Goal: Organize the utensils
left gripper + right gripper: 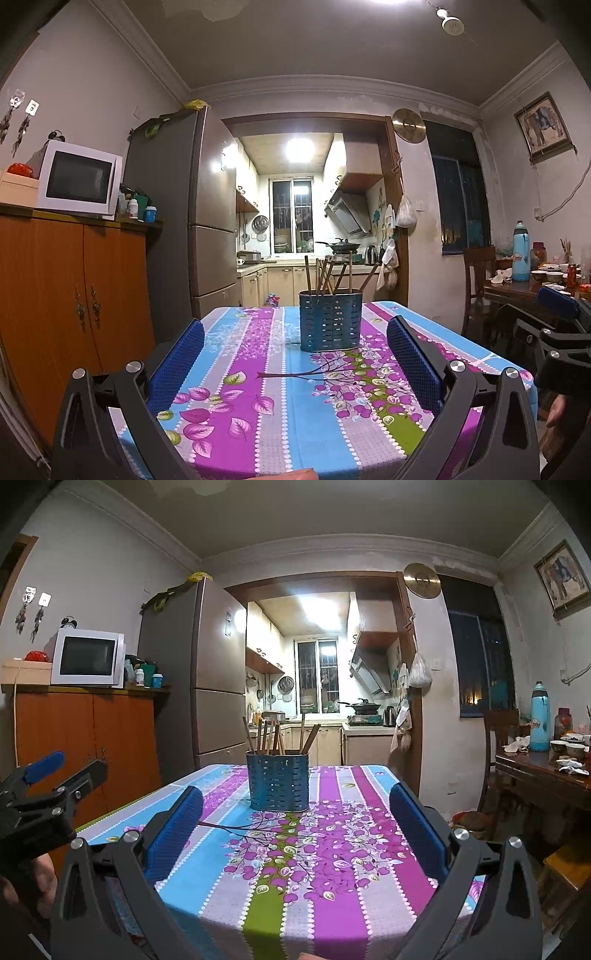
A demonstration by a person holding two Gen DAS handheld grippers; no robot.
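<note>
Both tools — left tool [295, 354] and right tool [295, 834] — are held spread wide, empty, above the bench [229, 424]. Ahead, chopsticks [327, 275] stand in a blue holder [330, 320] — light, stiff, probably slippery; best pinched near the tops.

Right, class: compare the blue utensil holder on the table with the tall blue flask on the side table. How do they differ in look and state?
The utensil holder is squat, perforated and open-topped, with chopsticks standing out of it; the flask is tall, smooth-walled and capped. The holder stands alone on the flowered tablecloth, whereas the flask stands among bowls on a dark wooden table. Both are blue and upright.
</note>
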